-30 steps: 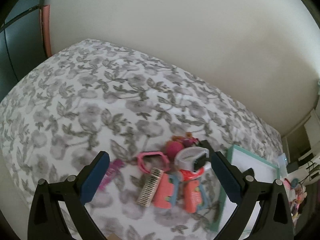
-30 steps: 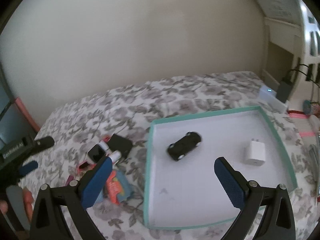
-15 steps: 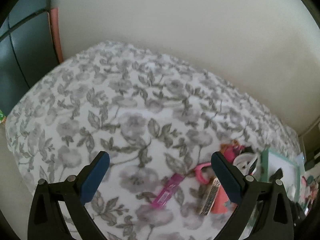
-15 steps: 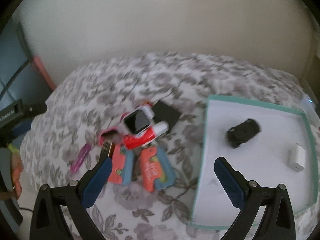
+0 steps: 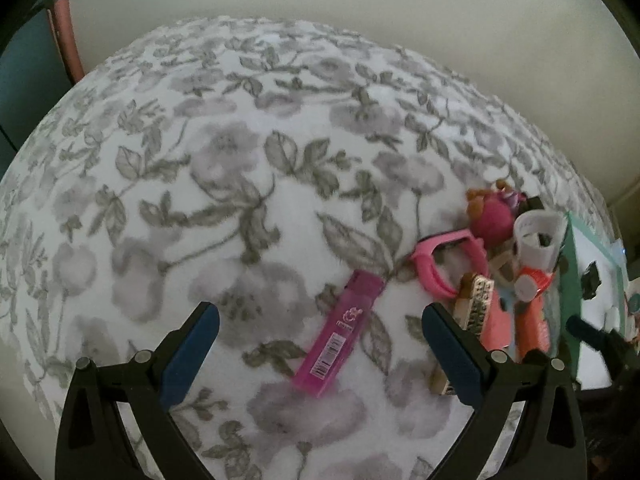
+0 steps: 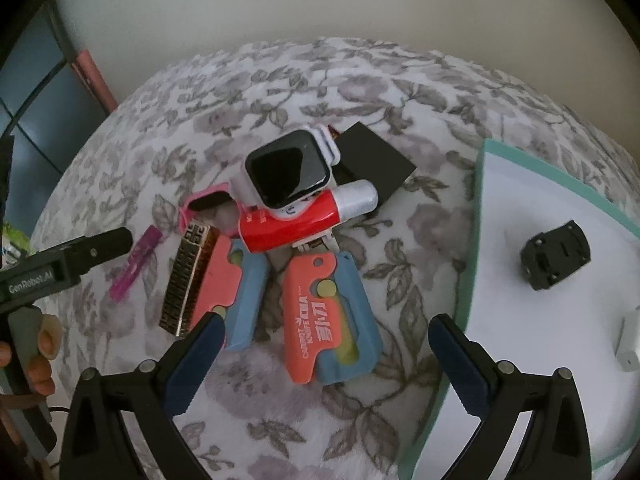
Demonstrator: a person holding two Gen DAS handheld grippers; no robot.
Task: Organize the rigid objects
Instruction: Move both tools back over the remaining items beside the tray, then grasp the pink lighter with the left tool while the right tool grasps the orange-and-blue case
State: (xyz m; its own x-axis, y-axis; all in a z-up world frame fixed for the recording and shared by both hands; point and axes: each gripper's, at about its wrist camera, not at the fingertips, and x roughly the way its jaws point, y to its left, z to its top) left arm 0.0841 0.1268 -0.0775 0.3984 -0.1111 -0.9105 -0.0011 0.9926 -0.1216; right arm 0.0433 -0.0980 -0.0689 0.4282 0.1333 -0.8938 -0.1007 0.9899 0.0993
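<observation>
Between the spread left hand-held gripper (image 5: 320,342) fingers now lies the pink lighter (image 5: 338,338), newly centred; likely next pick. Right hand-held gripper (image 6: 326,344) spread, empty.

White charger (image 6: 630,346) cut by right frame edge; teal tray (image 6: 466,280) runs off at right and bottom. Black square pad (image 6: 374,158) partly hidden under white watch (image 6: 288,170). Pink band (image 6: 208,200) mostly covered. Lighter print (image 5: 346,326) blurred, unreadable

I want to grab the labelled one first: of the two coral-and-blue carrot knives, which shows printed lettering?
The right-hand carrot knife, lying between the right gripper's open fingers; white lettering runs along its coral face. The left carrot knife, beside the gold comb, looks plain.
</observation>
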